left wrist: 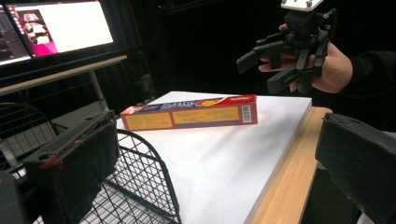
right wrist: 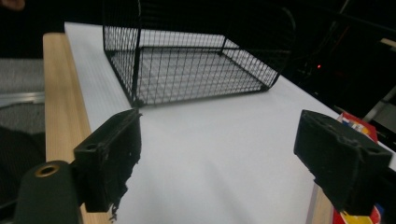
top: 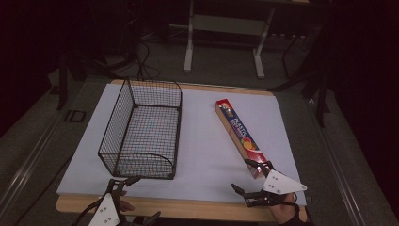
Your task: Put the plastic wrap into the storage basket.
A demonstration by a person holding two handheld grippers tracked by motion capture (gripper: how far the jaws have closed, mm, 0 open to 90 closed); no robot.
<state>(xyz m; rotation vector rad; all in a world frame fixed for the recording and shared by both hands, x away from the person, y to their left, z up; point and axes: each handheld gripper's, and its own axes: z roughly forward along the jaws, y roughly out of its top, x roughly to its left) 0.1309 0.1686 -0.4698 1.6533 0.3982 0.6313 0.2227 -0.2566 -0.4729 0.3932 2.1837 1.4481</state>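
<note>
Box (left wrist: 191, 112) reads "PLASTIC", barcode at its end; smaller print illegible.

A wooden table (top: 188, 208) carries a white board (top: 207, 141) that covers nearly all its top, leaving a bare wood strip along the near edge. On the board's left stands a black wire basket (top: 141, 129); well apart to the right lies a long, narrow plastic-wrap box (top: 240, 134).
</note>
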